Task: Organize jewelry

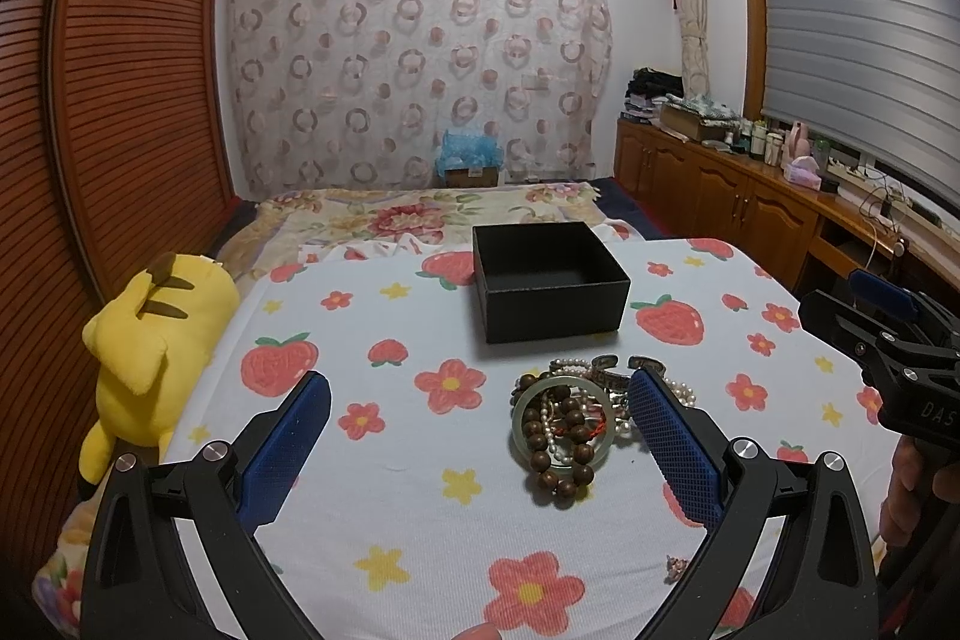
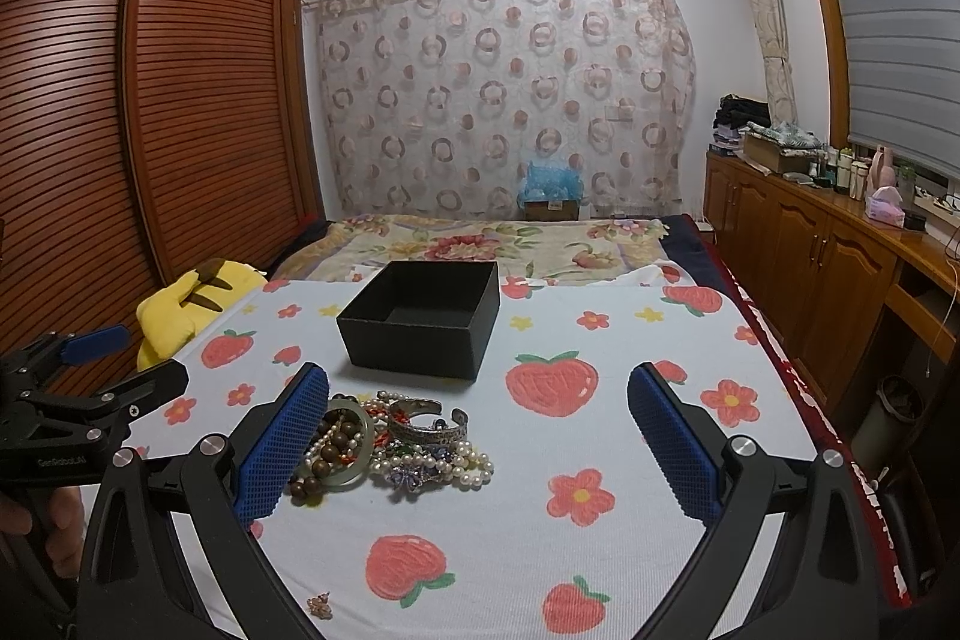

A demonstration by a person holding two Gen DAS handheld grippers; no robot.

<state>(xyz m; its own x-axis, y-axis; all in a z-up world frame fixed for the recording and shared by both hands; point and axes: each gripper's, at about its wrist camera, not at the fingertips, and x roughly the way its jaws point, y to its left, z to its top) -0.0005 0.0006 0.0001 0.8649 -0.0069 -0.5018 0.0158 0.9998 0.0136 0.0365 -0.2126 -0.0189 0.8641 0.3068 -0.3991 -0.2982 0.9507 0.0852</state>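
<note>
Both grippers, left gripper (image 1: 480, 391) and right gripper (image 2: 478, 385), hover with fingers spread wide, holding nothing. The jewelry pile (image 2: 393, 445) lies mid-frame on the strawberry-print bed cover (image 2: 600, 460), just below the empty black box (image 2: 420, 319).

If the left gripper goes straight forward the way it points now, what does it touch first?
Probably the pile of jewelry first: it lies between the open fingers of the left gripper, toward the right finger. The empty black box stands further behind it. Depth is uncertain.
</note>
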